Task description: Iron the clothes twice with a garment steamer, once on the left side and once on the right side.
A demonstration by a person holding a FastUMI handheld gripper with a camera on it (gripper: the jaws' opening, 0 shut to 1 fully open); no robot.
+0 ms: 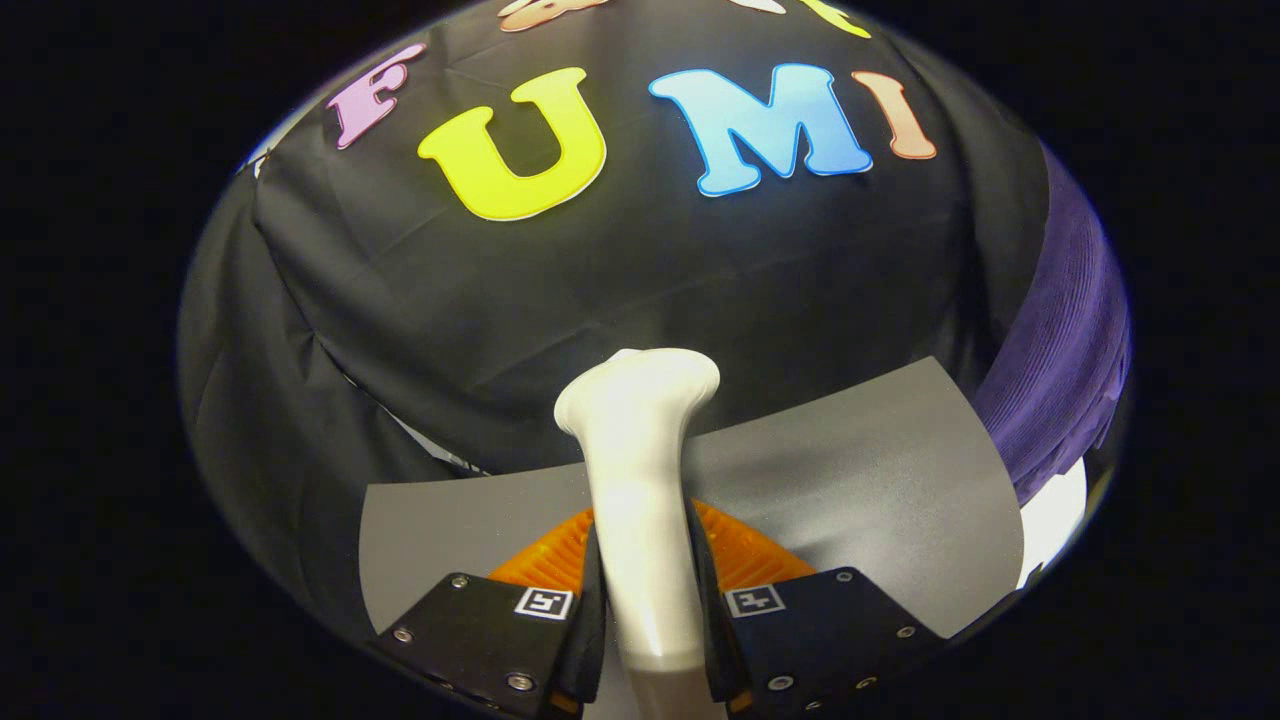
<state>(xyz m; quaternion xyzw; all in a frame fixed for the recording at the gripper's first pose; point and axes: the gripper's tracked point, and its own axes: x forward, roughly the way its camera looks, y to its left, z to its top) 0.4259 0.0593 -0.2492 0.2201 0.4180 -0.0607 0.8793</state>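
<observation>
both fingers of our gripper [648,610] are clamped on the garment steamer [640,480] handle, head pointing straight ahead. purple clothes [1065,370] hang off to the right, so we'd swing that way.

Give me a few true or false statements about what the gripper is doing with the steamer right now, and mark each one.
1. The gripper is shut on the white plastic garment steamer. True: both fingers press its handle.
2. The steamer's head points down at the grey table mat. False: it stands upright ahead of the fingers.
3. A purple ribbed garment hangs to the right of the steamer. True.
4. The steamer head touches the purple garment. False: they are clearly apart.
5. An orange ridged stand lies beneath the fingers. True.
</observation>
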